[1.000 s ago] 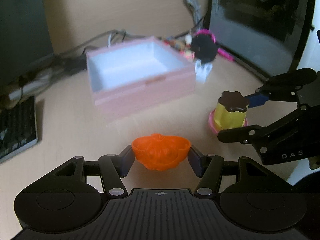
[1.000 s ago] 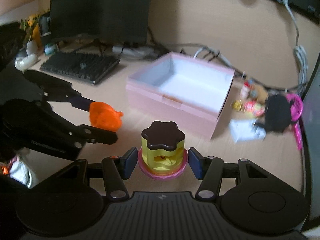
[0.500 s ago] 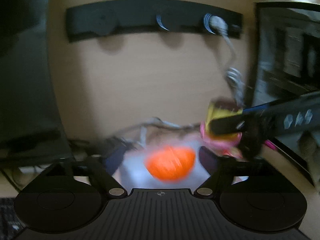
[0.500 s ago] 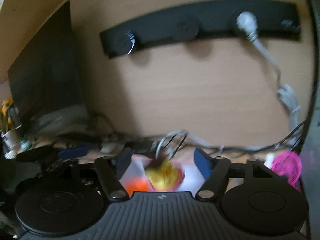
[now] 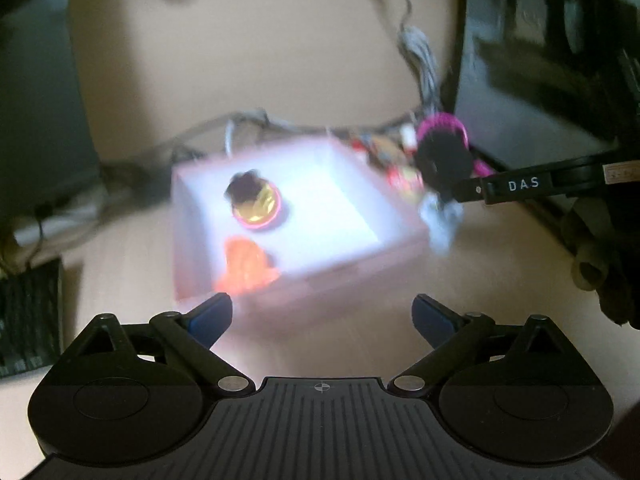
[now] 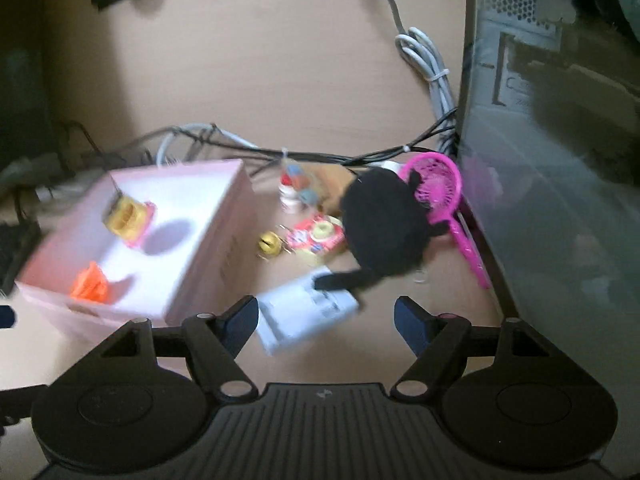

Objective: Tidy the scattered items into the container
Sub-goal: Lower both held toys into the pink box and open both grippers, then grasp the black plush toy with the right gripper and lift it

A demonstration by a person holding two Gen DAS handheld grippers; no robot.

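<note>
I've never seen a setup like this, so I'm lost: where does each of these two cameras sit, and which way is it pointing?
Left wrist view: rides on the left tool, looking forward and down at the pink box; its jaws are opening, with nothing between them; the right tool's arm and a gloved hand show at right.
Right wrist view: rides on the right tool, open, facing the black plush toy and pink fan.
Shared: the box, holding the orange toy and the yellow pudding toy.
</note>
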